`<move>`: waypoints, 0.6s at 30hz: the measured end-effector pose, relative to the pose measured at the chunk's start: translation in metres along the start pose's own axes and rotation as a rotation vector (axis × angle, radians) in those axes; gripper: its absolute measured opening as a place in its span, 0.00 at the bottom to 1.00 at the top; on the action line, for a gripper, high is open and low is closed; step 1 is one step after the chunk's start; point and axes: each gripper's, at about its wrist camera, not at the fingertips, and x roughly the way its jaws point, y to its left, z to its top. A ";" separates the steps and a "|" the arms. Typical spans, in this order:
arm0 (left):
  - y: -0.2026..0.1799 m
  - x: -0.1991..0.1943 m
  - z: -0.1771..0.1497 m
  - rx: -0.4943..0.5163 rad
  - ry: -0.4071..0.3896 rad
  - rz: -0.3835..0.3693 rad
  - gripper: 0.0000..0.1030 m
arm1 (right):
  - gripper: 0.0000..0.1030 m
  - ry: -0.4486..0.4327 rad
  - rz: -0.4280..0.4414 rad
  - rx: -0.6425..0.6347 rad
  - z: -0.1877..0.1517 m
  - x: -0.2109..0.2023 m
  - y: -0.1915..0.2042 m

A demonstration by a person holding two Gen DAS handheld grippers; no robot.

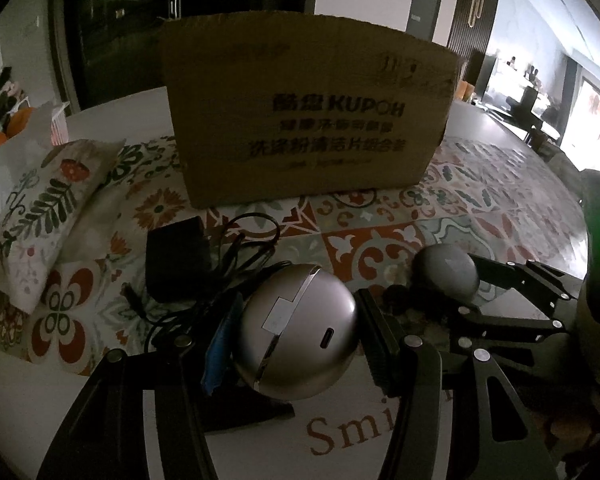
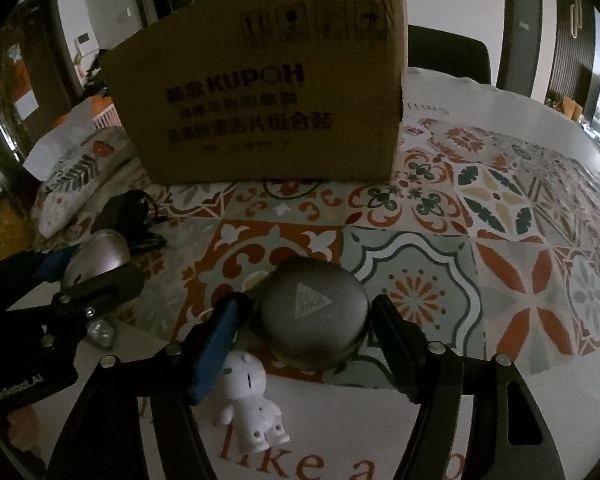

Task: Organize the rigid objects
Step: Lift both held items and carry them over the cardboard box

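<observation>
Nothing looks sorted yet, as far as the views show: every small object sits loose on the table (image 2: 520, 92), and the cardboard box (image 1: 308, 120), the likely container, stands upright at the upper centre of both views with its printed front wall facing the cameras. Its inside is hidden, so whether anything already lies in it cannot be told.

In the left wrist view the left gripper (image 1: 296, 332) frames a silver egg-shaped case (image 1: 296, 332) at lower centre. The jaws stand close on either side of it, the blue-padded one seemingly touching, but a firm clamp cannot be confirmed. The case is smooth, hard metal or metallic plastic, with a bright seam band and a small port slot.

In the right wrist view the right gripper (image 2: 304, 320) brackets a grey domed case (image 2: 314, 314) at lower centre. Its jaws are apart, with a visible gap on the right side. The shell is matte, rounded, with a pale triangle logo.

A white plastic figurine (image 2: 250, 400) lies just below the grey case, glossy and hard. A black power adapter (image 1: 178, 256) with a tangled cord sits at middle left in the left wrist view, beside a soft floral pouch (image 1: 40, 216).

The table wears a slick tile-patterned cloth. By my judgement the whole job is ahead: cases, figurine and adapter all remain to be placed.
</observation>
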 end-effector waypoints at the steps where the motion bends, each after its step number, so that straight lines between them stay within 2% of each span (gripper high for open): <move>1: 0.000 0.001 0.000 0.000 0.001 0.003 0.54 | 0.61 0.000 -0.004 0.001 0.000 0.001 0.000; 2: 0.000 0.001 0.000 0.002 0.002 0.004 0.55 | 0.55 0.001 -0.010 0.006 0.000 0.001 -0.001; 10: -0.002 0.000 0.001 0.003 -0.001 -0.002 0.55 | 0.55 -0.019 -0.022 0.021 -0.003 -0.003 -0.004; 18: -0.003 -0.021 0.012 -0.001 -0.047 -0.008 0.54 | 0.55 -0.088 -0.032 0.015 0.008 -0.029 -0.002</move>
